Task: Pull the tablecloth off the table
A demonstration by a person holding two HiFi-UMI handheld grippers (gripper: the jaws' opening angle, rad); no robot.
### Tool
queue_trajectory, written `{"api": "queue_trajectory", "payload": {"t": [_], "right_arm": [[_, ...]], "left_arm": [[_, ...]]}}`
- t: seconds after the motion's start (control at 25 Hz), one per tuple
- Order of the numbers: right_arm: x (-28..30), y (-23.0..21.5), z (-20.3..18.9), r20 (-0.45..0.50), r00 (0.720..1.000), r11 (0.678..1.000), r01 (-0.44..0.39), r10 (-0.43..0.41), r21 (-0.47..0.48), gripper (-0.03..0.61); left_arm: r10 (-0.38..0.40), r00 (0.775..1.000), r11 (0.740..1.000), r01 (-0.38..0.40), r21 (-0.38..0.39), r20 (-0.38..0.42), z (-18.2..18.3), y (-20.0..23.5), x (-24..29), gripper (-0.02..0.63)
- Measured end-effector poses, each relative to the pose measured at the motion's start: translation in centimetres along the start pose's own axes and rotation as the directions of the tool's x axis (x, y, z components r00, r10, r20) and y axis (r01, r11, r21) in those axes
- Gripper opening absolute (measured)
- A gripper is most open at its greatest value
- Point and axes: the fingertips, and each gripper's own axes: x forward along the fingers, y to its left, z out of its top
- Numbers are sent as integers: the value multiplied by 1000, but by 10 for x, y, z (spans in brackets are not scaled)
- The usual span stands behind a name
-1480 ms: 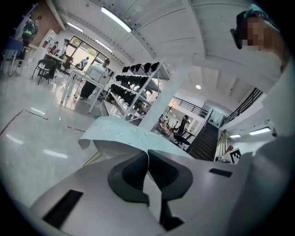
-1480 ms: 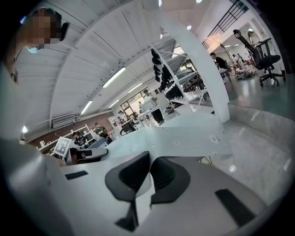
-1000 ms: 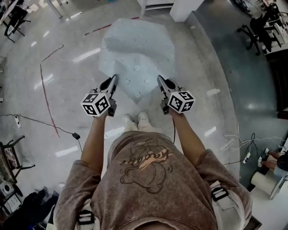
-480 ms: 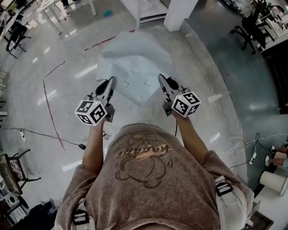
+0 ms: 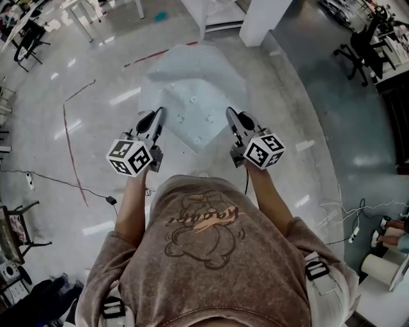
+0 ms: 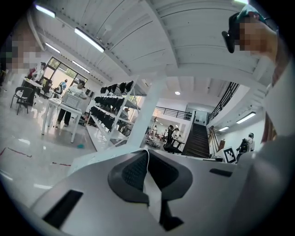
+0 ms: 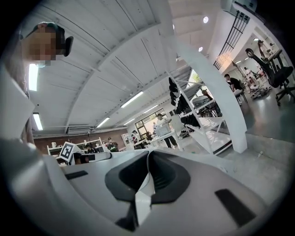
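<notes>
Your left tongs [image 5: 158, 114] and right tongs [image 5: 230, 114] are each clamped on a thin fold of the tablecloth [image 5: 192, 83]. The cloth is out over the floor [image 5: 83, 147], its long axis running away from you toward the white pillar [image 5: 262, 19]. It is pale, soft and dotted, creased into broad facets, with a slack point sagging between the tongs. Its far edge may rest on the floor. There is open glossy floor on either side.

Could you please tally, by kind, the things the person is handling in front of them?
Tablecloth: 1
Grippers: 2 (left gripper, right gripper, each shut on the tablecloth)
Total: 3
</notes>
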Motion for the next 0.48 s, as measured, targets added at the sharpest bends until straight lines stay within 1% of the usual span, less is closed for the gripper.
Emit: {"api": "queue_trajectory", "payload": {"t": [0.16,0.32,0.48], "right_arm": [[-14,-6,-9,-21,1000,1000,-11,12,18,8],[-26,-11,-15,-26,1000,999,-16,17,32,8],[-31,-5,-22,-22,1000,999,2,-1,49,8]], "left_arm": [[30,1000,1000,-30,-9,-1,-11,-12,-2,20],[39,999,999,-39,-6,9,-17,-23,-6,20],[46,999,999,-46,0,7,-18,-25,-15,20]]}}
